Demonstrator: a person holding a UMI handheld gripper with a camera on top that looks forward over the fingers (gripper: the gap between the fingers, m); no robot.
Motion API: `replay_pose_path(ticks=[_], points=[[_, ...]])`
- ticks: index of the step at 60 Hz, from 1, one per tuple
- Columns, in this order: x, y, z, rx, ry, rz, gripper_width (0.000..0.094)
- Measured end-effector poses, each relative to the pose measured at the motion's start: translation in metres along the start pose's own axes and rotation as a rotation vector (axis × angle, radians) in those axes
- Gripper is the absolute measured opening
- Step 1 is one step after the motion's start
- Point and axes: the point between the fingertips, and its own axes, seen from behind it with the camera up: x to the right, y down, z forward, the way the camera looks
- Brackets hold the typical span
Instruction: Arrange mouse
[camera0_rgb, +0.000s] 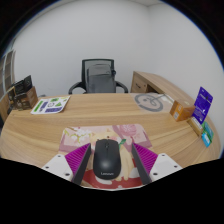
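A black Lenovo mouse (106, 161) lies on a pink patterned mouse mat (90, 134) on the wooden desk (40, 135). It rests between the two fingers of my gripper (112, 152), its rear end towards me. The left purple pad (78, 158) is close beside the mouse. On the other side, a strip of mat shows between the mouse and the right pad (147, 158). The gripper is open and the mouse sits on the mat under its own weight.
A grey office chair (100, 74) stands behind the desk. A green booklet (50, 104) lies at the far left. To the right are a purple box (204, 103), a teal item (206, 133), a small cardboard box (181, 110) and a side desk (158, 85).
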Motion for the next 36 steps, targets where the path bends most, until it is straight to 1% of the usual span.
replay_pose_path(ticks=[4, 7, 10, 18, 21, 26, 36], points=[[0.003, -0.014, -0.021, 0.022, 0.002, 0.017, 0.0878], [0.003, -0.025, -0.048, 0.034, -0.004, 0.012, 0.0866], [0.004, -0.040, -0.085, 0.065, -0.008, 0.012, 0.0866], [0.001, -0.054, -0.196, 0.072, -0.034, 0.019, 0.0866], [-0.001, -0.051, -0.236, 0.069, -0.042, -0.001, 0.0865], [-0.001, -0.043, -0.295, 0.068, -0.021, -0.042, 0.0868], [-0.014, -0.006, -0.392, 0.048, -0.035, -0.065, 0.0865]])
